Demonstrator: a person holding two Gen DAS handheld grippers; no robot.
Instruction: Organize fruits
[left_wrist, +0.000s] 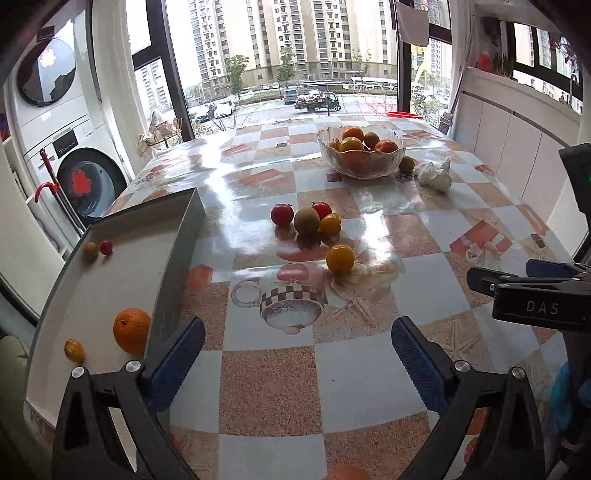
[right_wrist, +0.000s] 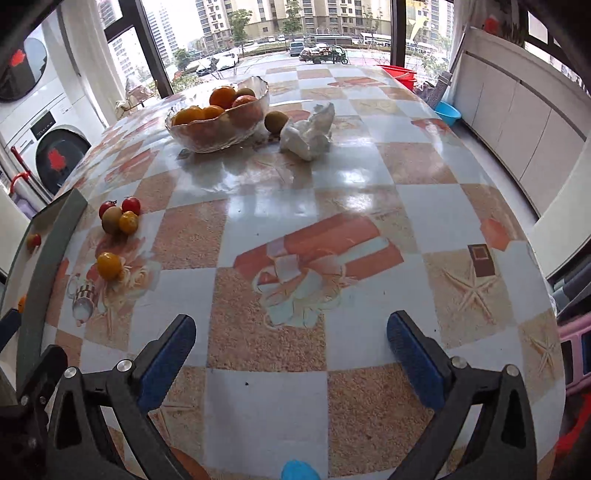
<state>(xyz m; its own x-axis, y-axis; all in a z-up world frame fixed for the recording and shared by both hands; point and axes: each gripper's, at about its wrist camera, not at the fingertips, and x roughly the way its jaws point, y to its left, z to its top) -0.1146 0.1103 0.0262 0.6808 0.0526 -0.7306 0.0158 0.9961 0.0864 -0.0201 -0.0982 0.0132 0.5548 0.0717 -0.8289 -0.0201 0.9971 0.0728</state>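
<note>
My left gripper (left_wrist: 297, 354) is open and empty, low over the table beside the grey tray (left_wrist: 173, 266). The tray holds an orange (left_wrist: 132, 330), a small yellow fruit (left_wrist: 74, 350), a small red fruit (left_wrist: 106, 247) and a yellowish one (left_wrist: 90, 251). A loose cluster of small fruits (left_wrist: 306, 219) and a yellow fruit (left_wrist: 340, 258) lie mid-table; the cluster also shows in the right wrist view (right_wrist: 120, 216). A glass bowl (left_wrist: 362, 162) holds oranges; it also shows in the right wrist view (right_wrist: 218, 122). My right gripper (right_wrist: 291, 350) is open and empty over the table.
A crumpled white bag (right_wrist: 308, 133) and a kiwi (right_wrist: 276, 121) lie beside the bowl. Washing machines (left_wrist: 74, 173) stand to the left, white cabinets (right_wrist: 517, 122) to the right. The right gripper's body (left_wrist: 535, 291) shows at the right of the left wrist view.
</note>
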